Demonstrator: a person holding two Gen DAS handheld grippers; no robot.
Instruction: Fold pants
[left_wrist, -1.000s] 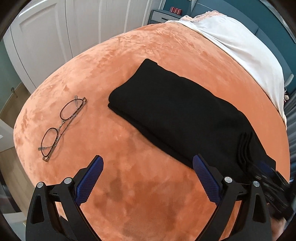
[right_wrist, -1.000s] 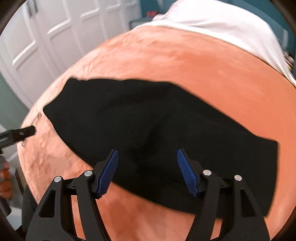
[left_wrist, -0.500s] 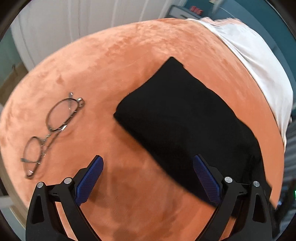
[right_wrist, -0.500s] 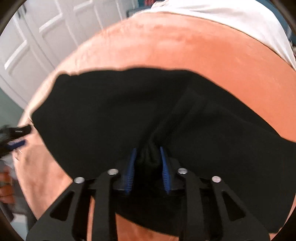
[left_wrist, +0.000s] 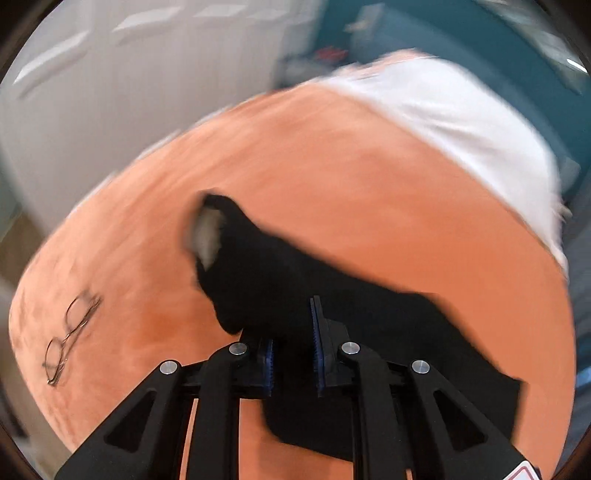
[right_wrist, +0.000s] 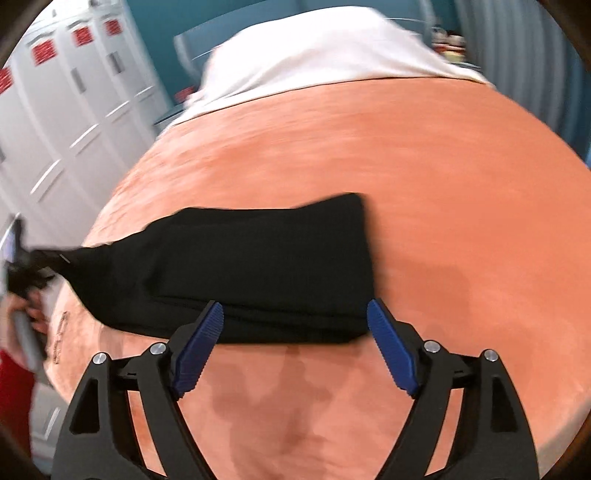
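Observation:
The black pants (left_wrist: 332, 295) lie folded on the orange bedspread (left_wrist: 369, 184). My left gripper (left_wrist: 291, 332) is shut on one end of them, and the cloth bunches up between its blue pads. A pale inner patch (left_wrist: 208, 236) shows where that end is raised. In the right wrist view the pants (right_wrist: 258, 266) stretch leftward to the left gripper (right_wrist: 18, 266) and the hand (right_wrist: 26, 314) that holds it. My right gripper (right_wrist: 293, 306) is opening. The near edge of the pants lies between its fingers, but the pads (right_wrist: 201, 347) do not press on it.
A pair of wire glasses (left_wrist: 70, 339) lies on the bedspread left of the pants. A white sheet (left_wrist: 461, 118) covers the far end of the bed. White wardrobe doors (right_wrist: 55, 110) stand to the left, beyond the bed's edge.
My left gripper went from wide open to shut on the pants' end and lifted it. My right gripper had pinched the fabric, then let go, opened and drew back.

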